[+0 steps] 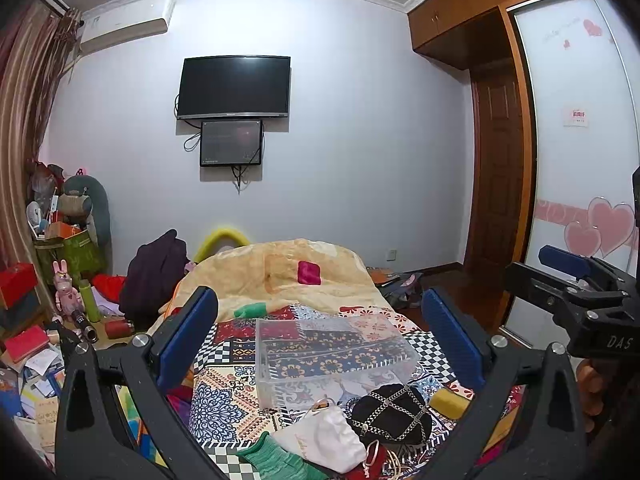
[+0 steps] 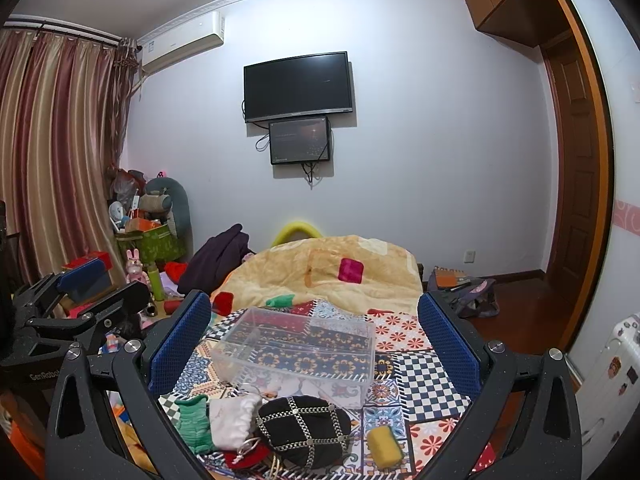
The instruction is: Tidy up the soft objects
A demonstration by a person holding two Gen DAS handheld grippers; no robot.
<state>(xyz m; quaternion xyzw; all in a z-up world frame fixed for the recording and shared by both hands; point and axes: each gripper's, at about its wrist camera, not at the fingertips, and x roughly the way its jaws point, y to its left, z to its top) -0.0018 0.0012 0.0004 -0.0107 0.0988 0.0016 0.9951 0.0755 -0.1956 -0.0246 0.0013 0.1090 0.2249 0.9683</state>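
A clear plastic box (image 1: 328, 354) (image 2: 298, 350) sits empty on the patterned bedspread (image 1: 224, 400) (image 2: 424, 376). In front of it lie a black pouch with silver chains (image 1: 394, 414) (image 2: 302, 426), a white drawstring pouch (image 1: 322, 438) (image 2: 232, 420), a green knitted piece (image 1: 276, 460) (image 2: 194, 424) and a yellow sponge (image 1: 448, 402) (image 2: 384, 446). My left gripper (image 1: 320, 328) is open and empty above them. My right gripper (image 2: 314, 332) is open and empty too; it also shows in the left wrist view (image 1: 568, 276).
A beige blanket (image 1: 280, 276) (image 2: 332, 272) with a magenta cloth (image 1: 309, 273) (image 2: 350, 270) and a green item (image 1: 250, 310) (image 2: 282, 301) covers the far bed. Cluttered floor with boxes and toys (image 1: 60, 280) lies left. A wardrobe (image 1: 576, 160) stands right.
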